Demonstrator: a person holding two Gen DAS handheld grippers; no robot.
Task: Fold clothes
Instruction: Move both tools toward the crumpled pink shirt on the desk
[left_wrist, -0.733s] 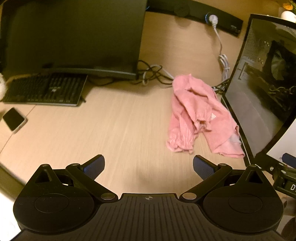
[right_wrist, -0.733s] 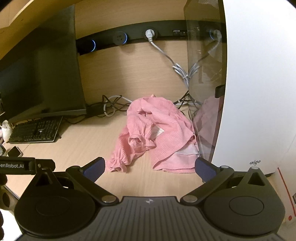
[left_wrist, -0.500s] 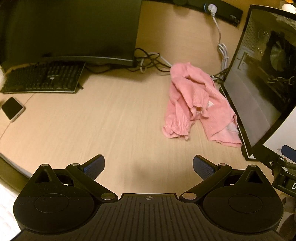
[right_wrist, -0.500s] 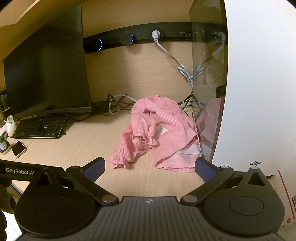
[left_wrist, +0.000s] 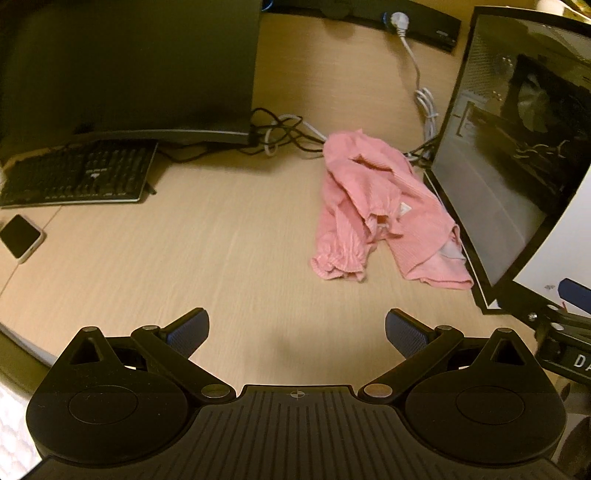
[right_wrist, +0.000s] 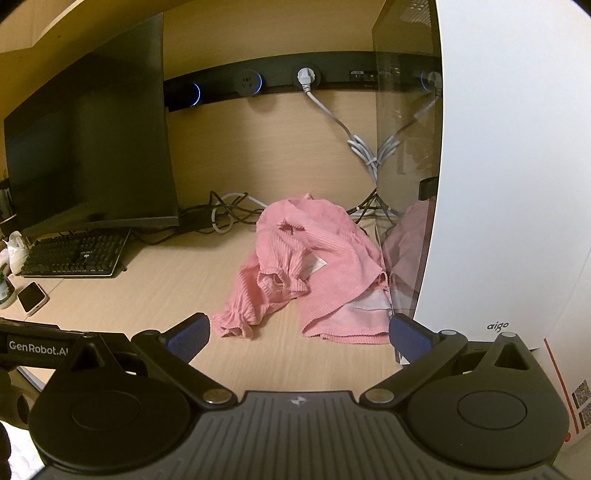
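Change: since the earlier frames both views have shifted only a little; the crumpled pink ribbed-knit garment lies where it lay, and neither pair of tongs has come to it.

Left wrist view: left tongs spread to their widest, nothing between the blue pads, hanging over bare light wood-grain table. The garment sits ahead and to the right of them, well apart, its right edge just beside the glass-sided white computer case. Black cables lie just behind the garment. A dark curved monitor, black keyboard and white-cased phone are far to the garment's left.

Right wrist view: right tongs equally wide and empty. The garment is near, straight ahead; its hem with a paler lining lies against the case's glass panel, one gathered cuff nearest the left pad.

Task state: I judge folding not yet begun; the garment must first be spread out.

Risk: pulling the garment flat could drag the cables behind it, or knock the tongs against the glass, since the cloth lies hard by both. Pinching the bunched layers may lift several together and leave it tangled.
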